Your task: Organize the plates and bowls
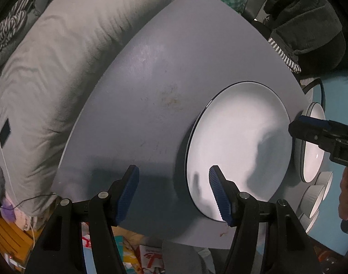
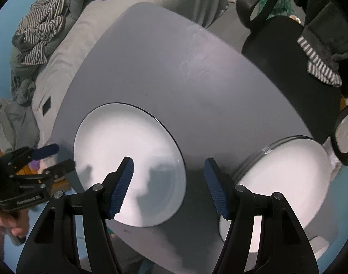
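Observation:
A white plate [image 1: 238, 150] with a dark rim lies flat on the grey table [image 1: 139, 96]. My left gripper [image 1: 174, 170] hangs open above the plate's left edge, one finger over the plate and one over bare table. Nothing is between its pads. My right gripper [image 2: 169, 162] is open and empty too, above the gap between that plate [image 2: 128, 159] and a second stack of white plates [image 2: 283, 182] to its right. Each gripper shows in the other's view: the right gripper [image 1: 298, 126] at the plate's far side, the left gripper [image 2: 57, 157] by its left rim. White bowls [image 1: 315, 196] stand at the far right.
A grey cushioned bed or sofa [image 1: 48, 80] with striped clothes [image 2: 41, 27] runs along the table's left and far sides. A black office chair [image 2: 288, 52] stands to the right. Blue floor and packets [image 1: 132, 255] show below the table's near edge. A person's hand [image 1: 347, 196] holds the right gripper.

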A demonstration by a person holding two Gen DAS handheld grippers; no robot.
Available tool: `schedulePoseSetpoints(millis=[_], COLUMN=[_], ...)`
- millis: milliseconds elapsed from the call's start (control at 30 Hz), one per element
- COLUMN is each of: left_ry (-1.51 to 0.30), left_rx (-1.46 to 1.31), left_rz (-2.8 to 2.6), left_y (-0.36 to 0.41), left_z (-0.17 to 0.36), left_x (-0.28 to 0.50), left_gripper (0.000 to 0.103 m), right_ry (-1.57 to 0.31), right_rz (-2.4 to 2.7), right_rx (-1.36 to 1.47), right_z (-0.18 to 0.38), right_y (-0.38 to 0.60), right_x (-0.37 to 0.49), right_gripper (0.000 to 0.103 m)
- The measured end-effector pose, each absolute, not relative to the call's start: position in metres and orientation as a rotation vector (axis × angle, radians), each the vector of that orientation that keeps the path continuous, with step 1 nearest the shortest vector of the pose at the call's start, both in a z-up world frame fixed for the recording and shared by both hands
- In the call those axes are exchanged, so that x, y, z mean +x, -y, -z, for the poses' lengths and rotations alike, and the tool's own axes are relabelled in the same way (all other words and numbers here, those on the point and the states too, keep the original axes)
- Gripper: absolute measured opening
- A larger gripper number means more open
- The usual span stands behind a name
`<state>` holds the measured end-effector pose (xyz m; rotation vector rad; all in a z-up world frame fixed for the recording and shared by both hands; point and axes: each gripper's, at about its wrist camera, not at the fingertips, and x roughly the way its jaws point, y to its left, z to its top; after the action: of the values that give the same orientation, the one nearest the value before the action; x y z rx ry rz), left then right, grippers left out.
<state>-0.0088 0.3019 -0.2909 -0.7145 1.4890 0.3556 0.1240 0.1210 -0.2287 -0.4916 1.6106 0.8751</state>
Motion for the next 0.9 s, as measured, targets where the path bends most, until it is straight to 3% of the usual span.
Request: schedulePoseSetpoints(millis=[300, 433, 667, 767, 900], left_ry=[-1.470, -1.471, -1.477, -1.486, -1.477], left_rx=[-0.762, -0.766, -0.791, -0.785, -0.778], left_rz=[-0.337, -0.327, -0.313, -0.306, -0.299], left_y=[-0.306, -0.306, -0.305, -0.303, -0.300], left_z=[0.302, 0.305, 0.311, 0.314, 0.314], left_x=[-0.008, -0.007, -0.010, -0.009, -0.006], left_gripper=[0.065, 0.064, 0.042, 0.023, 0.018], right_ry=[-1.663, -1.676, -1.690, -1.692, -1.701], right_rz=[-0.892, -0.910, -0.900, -0.901, -0.891], right_rx=[-0.444, -0.454, -0.436, -0.434, -0.424], right_z=[0.251, 0.257, 0.263, 0.264, 0.266], right_y=[-0.118, -0.118, -0.111, -0.108, -0.105], right_x=[0.125, 0.121, 0.121, 0.122, 0.124], right_gripper=[0.064, 0.055, 0.041, 0.034, 0.025])
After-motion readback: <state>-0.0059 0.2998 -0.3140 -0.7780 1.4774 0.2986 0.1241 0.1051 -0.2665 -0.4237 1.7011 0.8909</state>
